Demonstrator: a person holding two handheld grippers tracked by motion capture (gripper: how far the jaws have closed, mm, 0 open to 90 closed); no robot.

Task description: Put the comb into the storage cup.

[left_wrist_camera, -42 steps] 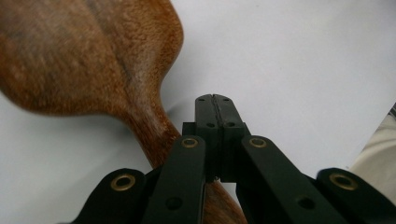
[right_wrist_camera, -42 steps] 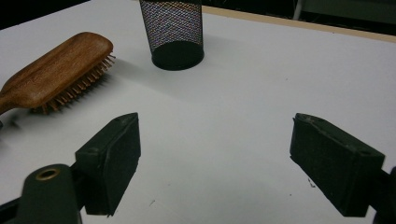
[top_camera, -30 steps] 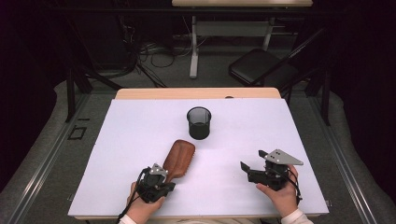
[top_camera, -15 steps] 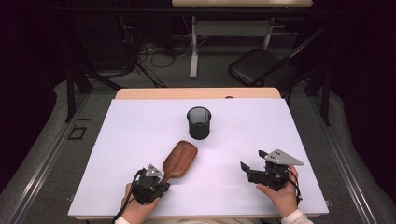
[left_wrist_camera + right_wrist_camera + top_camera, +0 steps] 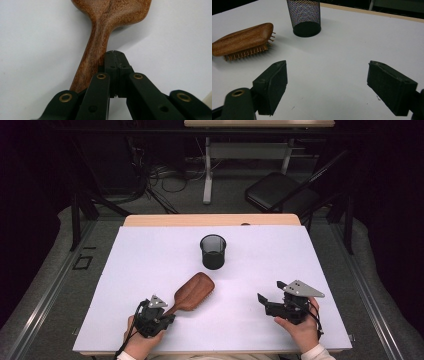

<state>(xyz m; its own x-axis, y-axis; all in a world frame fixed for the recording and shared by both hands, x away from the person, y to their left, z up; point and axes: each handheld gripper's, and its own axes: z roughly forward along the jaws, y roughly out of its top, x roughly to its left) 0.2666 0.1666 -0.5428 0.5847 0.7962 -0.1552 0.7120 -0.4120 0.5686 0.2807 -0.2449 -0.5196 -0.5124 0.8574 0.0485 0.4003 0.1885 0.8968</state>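
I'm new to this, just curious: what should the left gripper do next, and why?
Probably open the left gripper and shift it astride the brush handle: its jaws are shut on nothing, with the handle lying beside them, so it cannot lift the brush yet.

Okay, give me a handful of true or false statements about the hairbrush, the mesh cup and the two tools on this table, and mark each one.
1. The wooden hairbrush lies bristles down on the table. True.
2. The brush stands inside the black mesh cup. False: it lies on the table, apart from the cup.
3. The left tool is shut, its tips beside the brush handle. True.
4. The right tool grips the cup. False: it is open, with nothing between its jaws.
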